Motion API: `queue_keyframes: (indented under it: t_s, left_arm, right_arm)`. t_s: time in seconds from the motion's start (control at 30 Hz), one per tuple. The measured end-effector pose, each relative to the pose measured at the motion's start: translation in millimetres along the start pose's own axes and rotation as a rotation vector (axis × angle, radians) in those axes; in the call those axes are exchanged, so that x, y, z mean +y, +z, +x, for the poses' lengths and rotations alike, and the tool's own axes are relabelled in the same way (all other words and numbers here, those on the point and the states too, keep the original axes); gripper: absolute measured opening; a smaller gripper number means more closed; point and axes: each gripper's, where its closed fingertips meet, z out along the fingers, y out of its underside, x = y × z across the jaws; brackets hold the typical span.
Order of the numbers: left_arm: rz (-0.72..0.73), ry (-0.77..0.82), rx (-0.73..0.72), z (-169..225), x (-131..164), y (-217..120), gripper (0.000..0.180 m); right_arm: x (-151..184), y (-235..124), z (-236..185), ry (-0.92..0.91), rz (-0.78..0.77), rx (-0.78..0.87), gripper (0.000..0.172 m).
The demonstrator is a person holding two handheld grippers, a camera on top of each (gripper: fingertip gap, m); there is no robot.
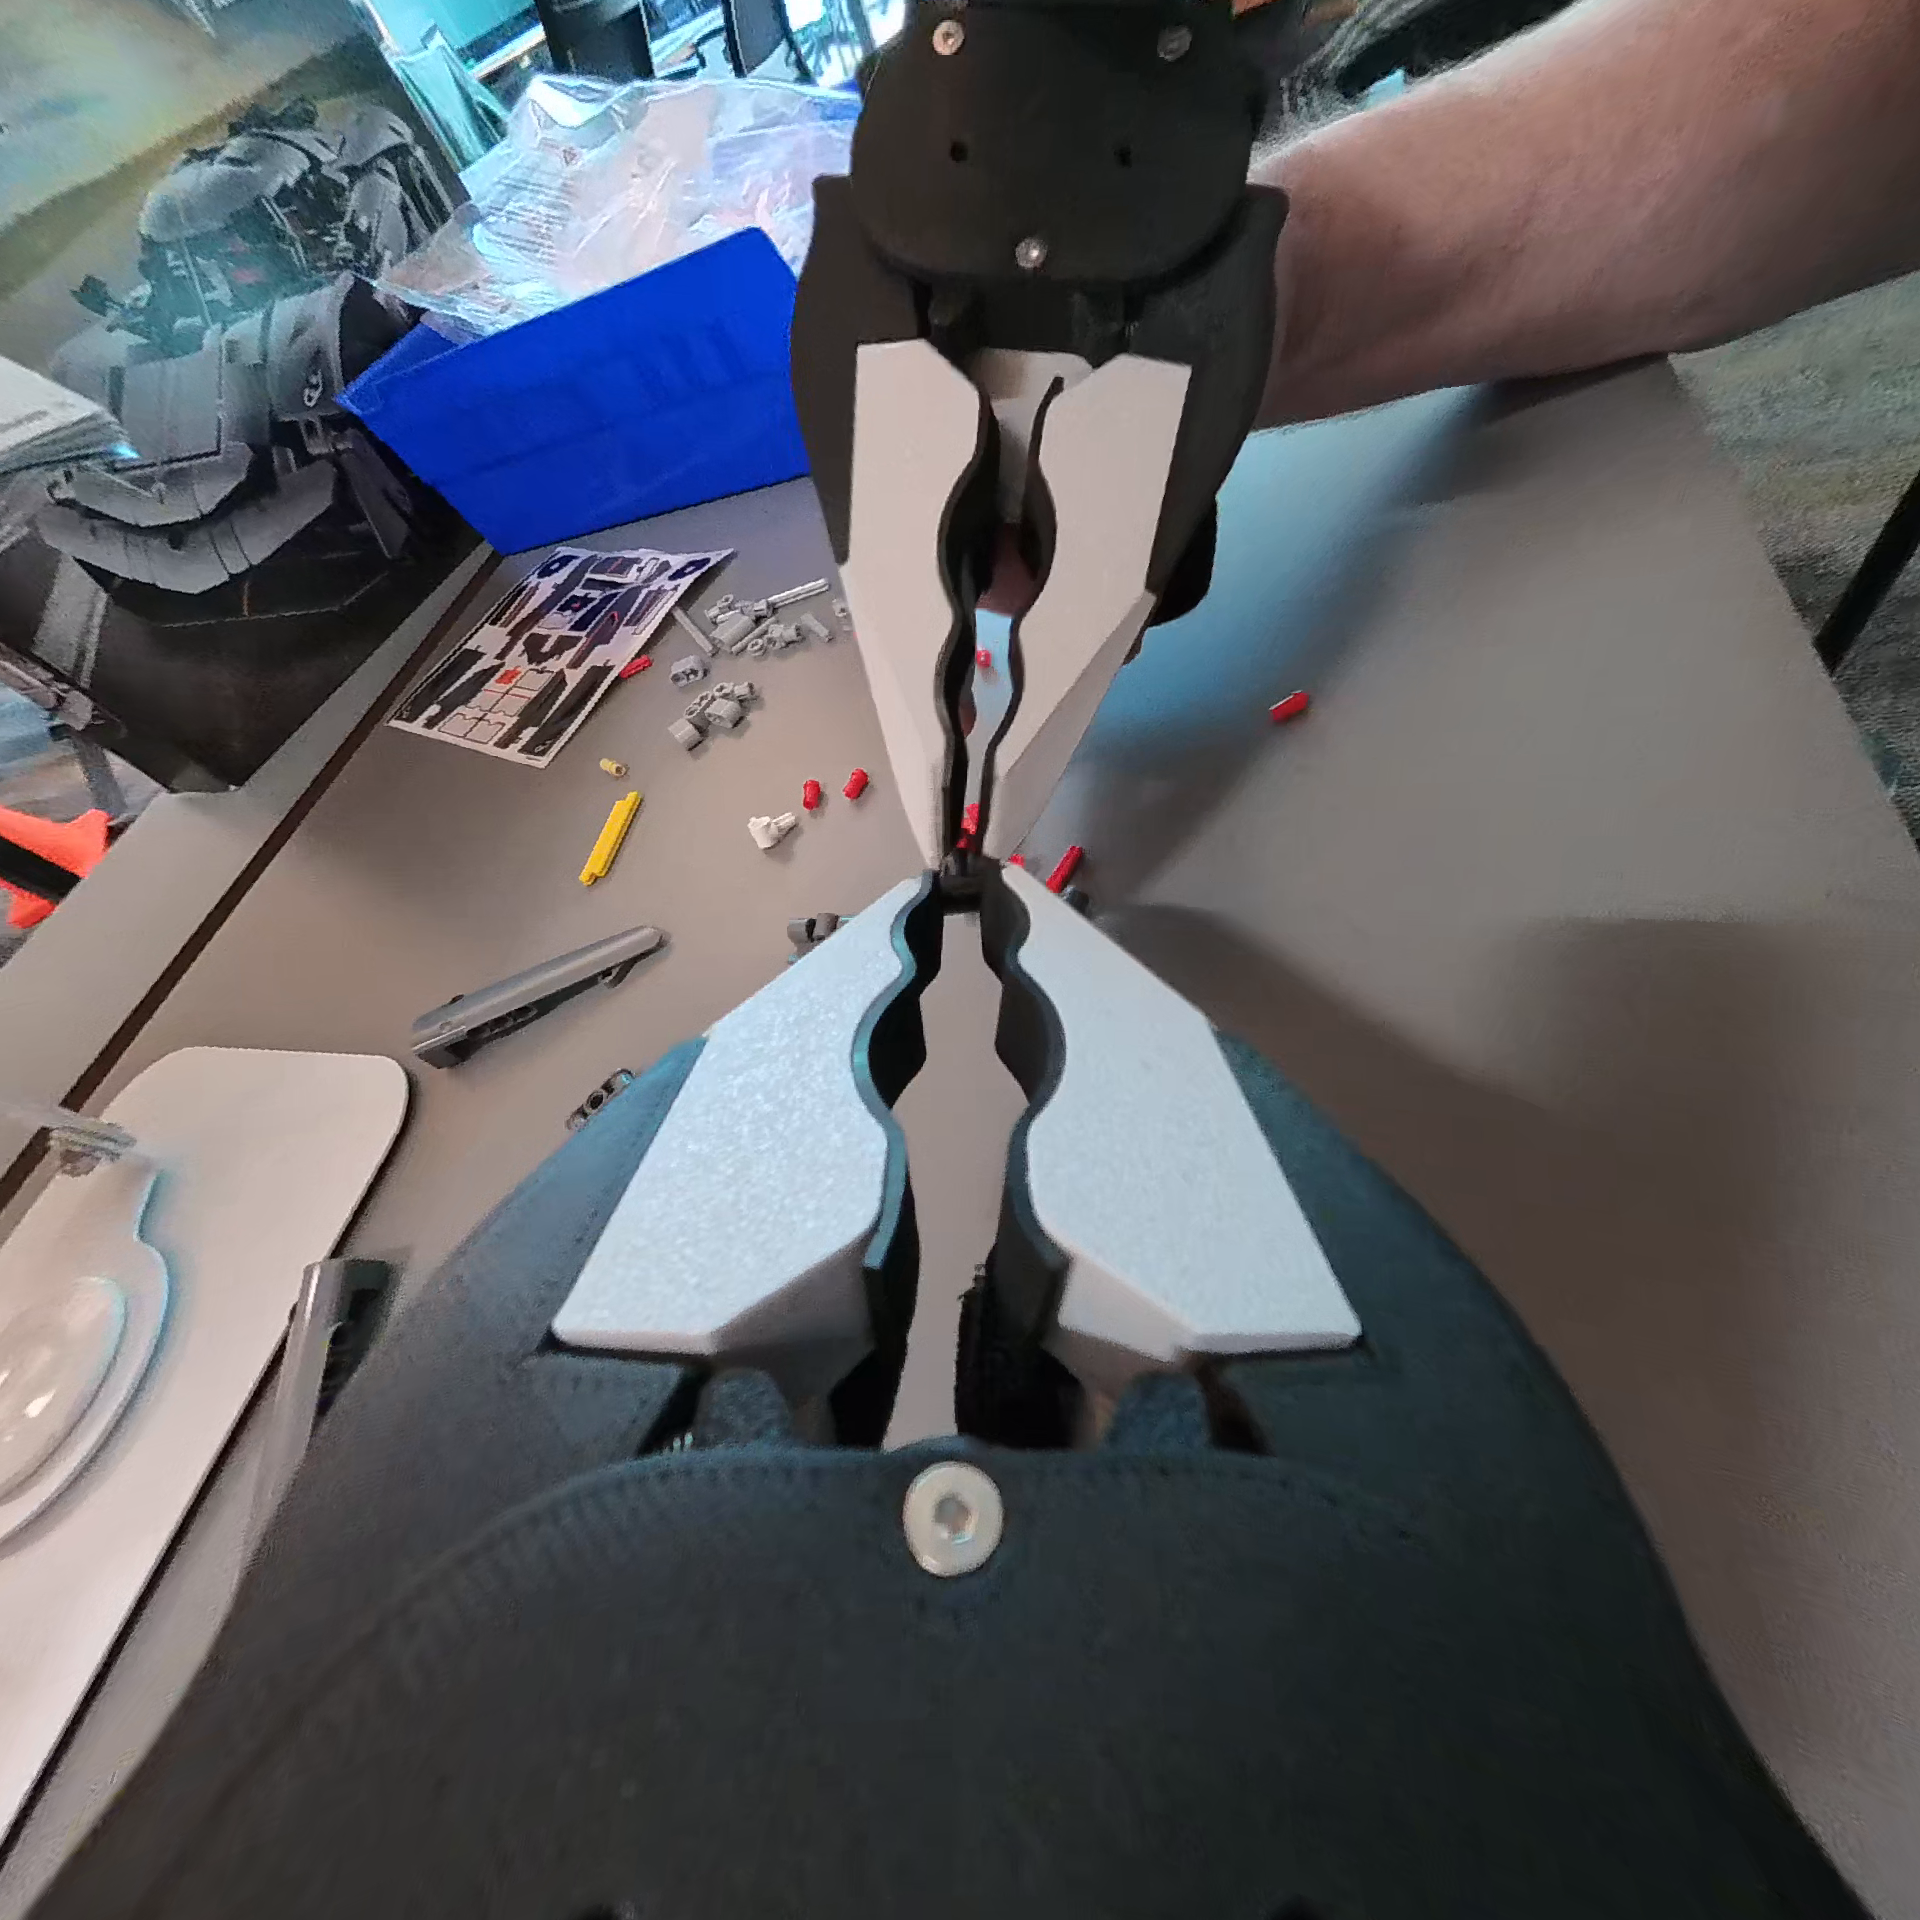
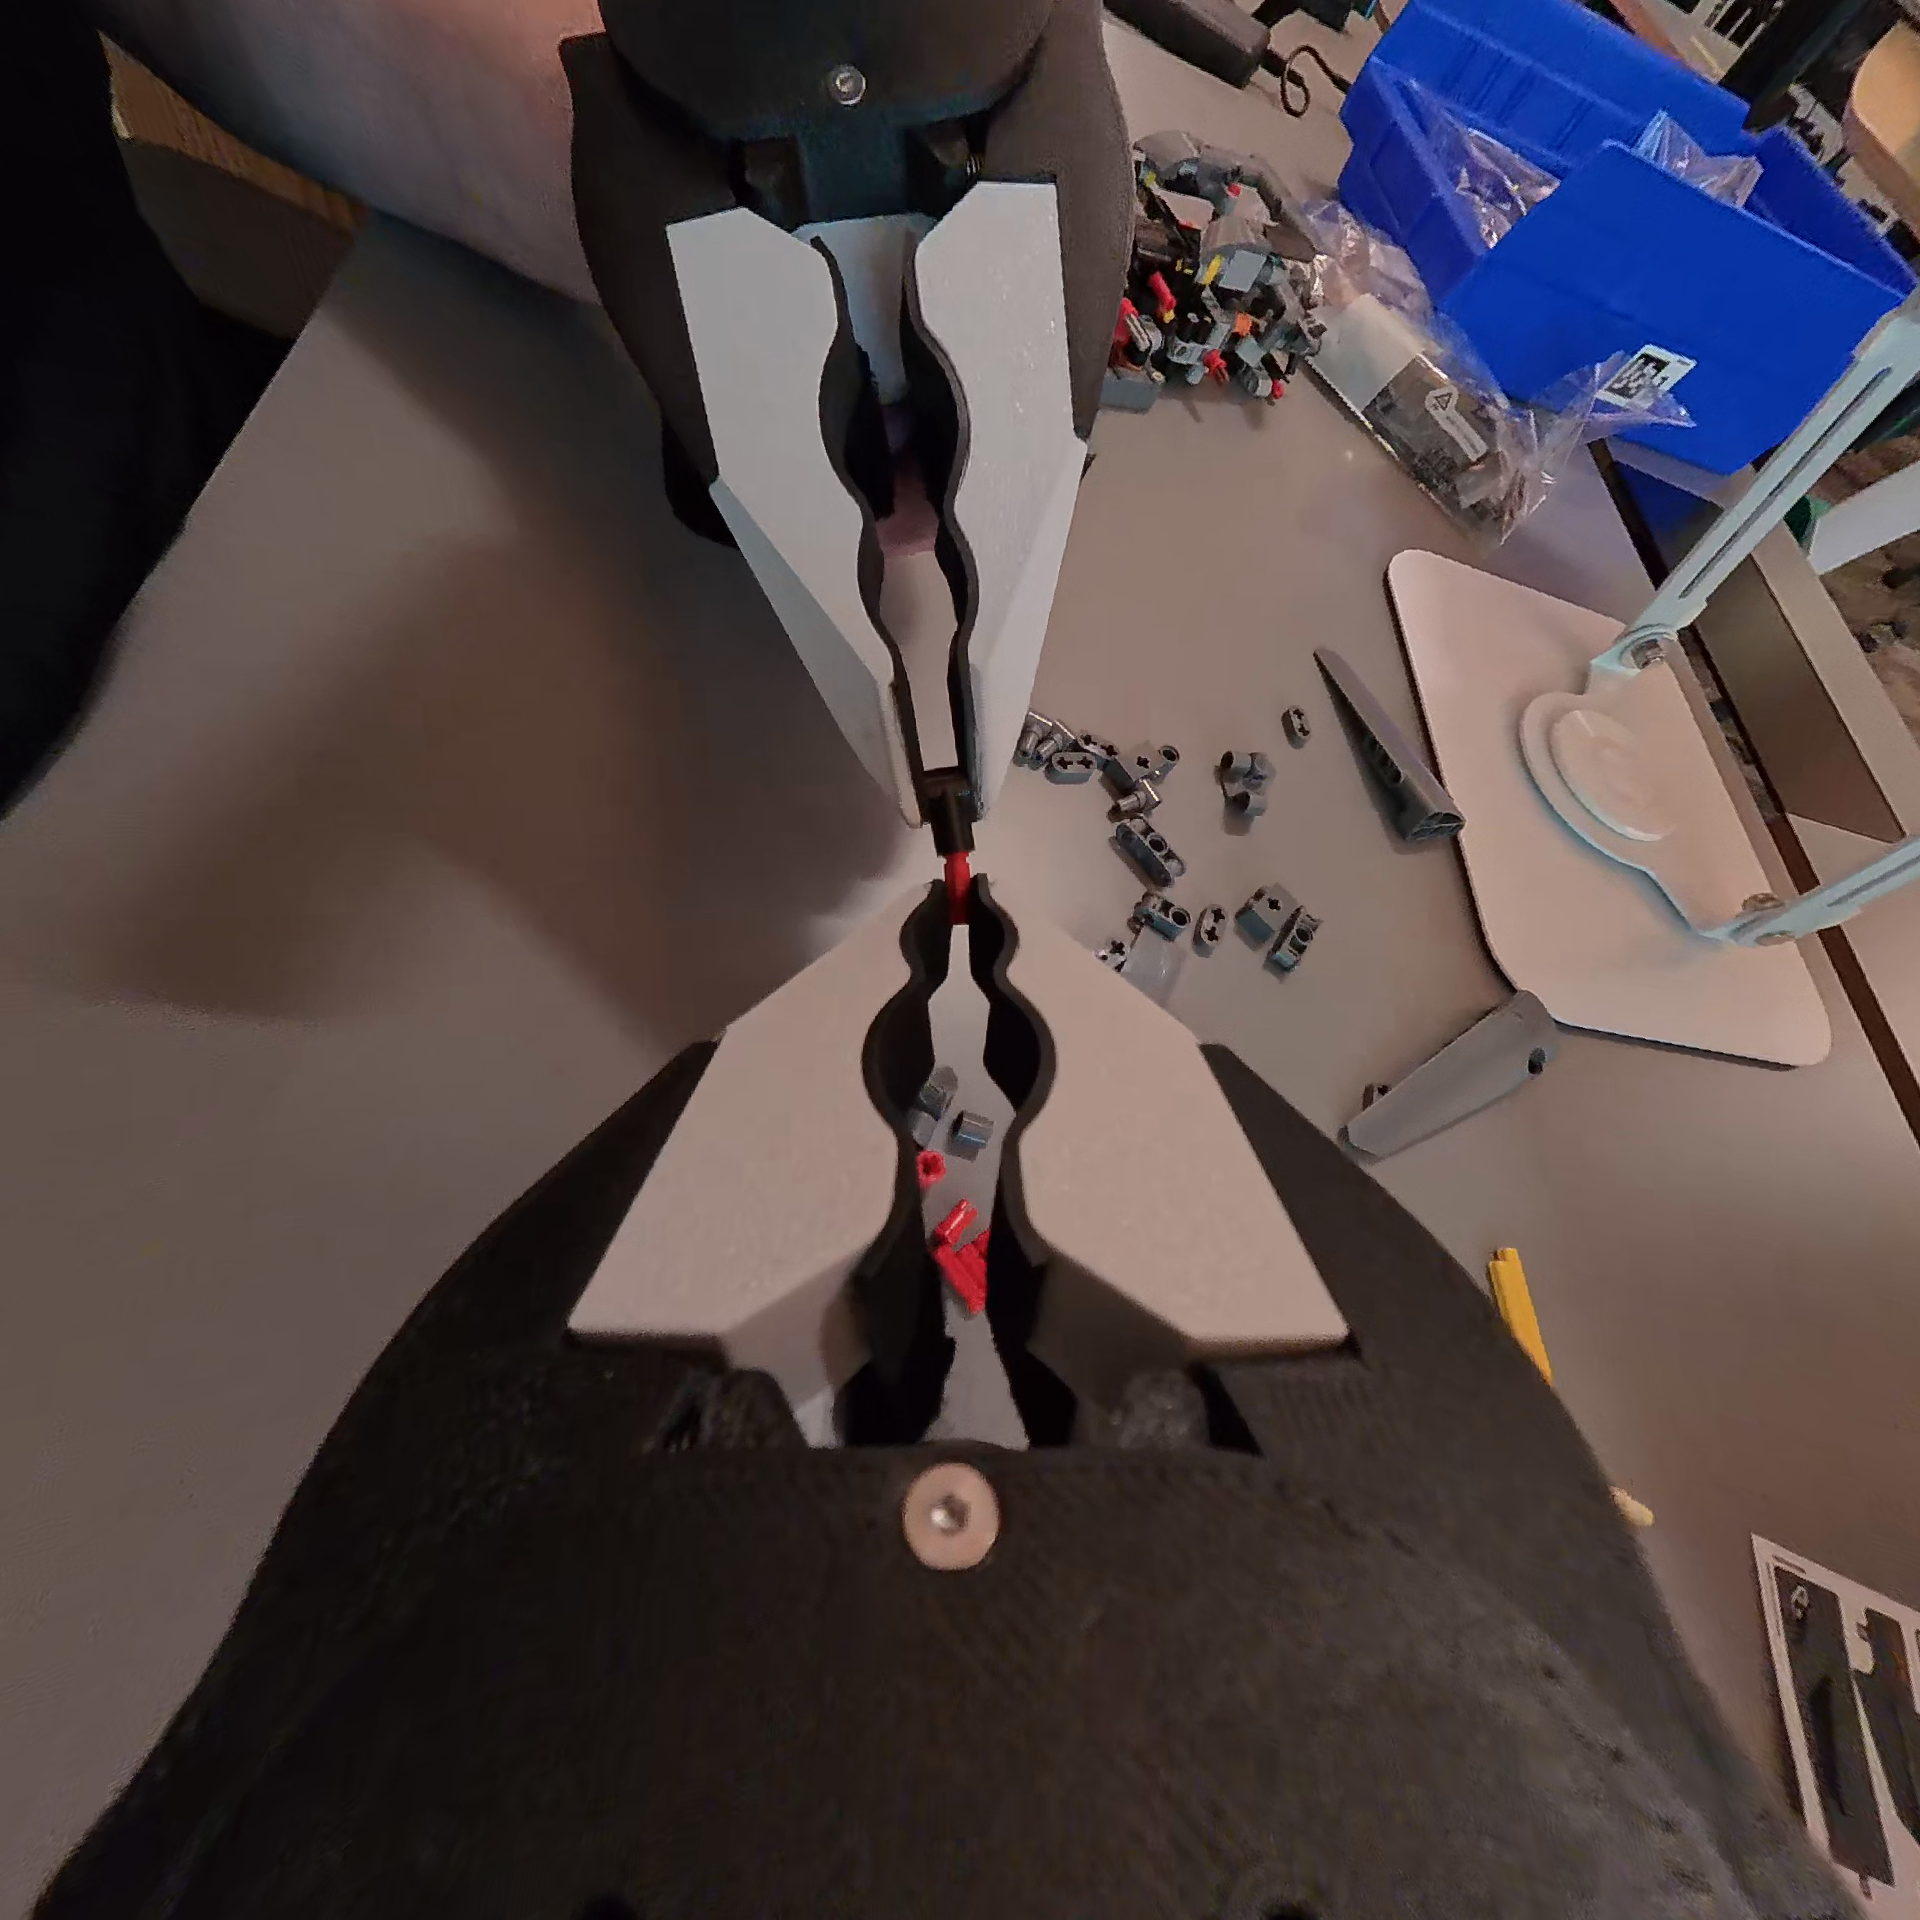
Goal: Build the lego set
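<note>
At frame centre, the right claw (image 2: 958, 902) pinches a red pin (image 2: 957, 883), tip-to-tip with the left claw (image 1: 962, 883) gripping a black connector (image 2: 949, 805).

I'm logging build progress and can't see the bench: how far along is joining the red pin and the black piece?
Done: both parts are picked up. The left gripper pinches the black connector; the right gripper pinches the red pin. In hand: pin and connector meet end to end above the table; how deep the pin sits I cannot tell. Left: loose red pins and grey pieces lie unused.
</note>
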Motion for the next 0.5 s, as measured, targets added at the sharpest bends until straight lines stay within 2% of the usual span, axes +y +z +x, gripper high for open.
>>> queue_keyframes:
  t_s: [0.27, 0.5]
  left_arm:
    - [0.039, -0.010, 0.053, 6.4, -4.8, -2.5, 0.005]
    - [0.002, 0.029, 0.044, 8.4, -2.8, 1.3, 0.005]
  right_arm:
    - [-4.4, -1.4, -6.8, -0.030, 0.013, -0.025, 0.000]
    - [-2.9, -0.3, -9.1, -0.037, -0.013, -0.029, 0.000]
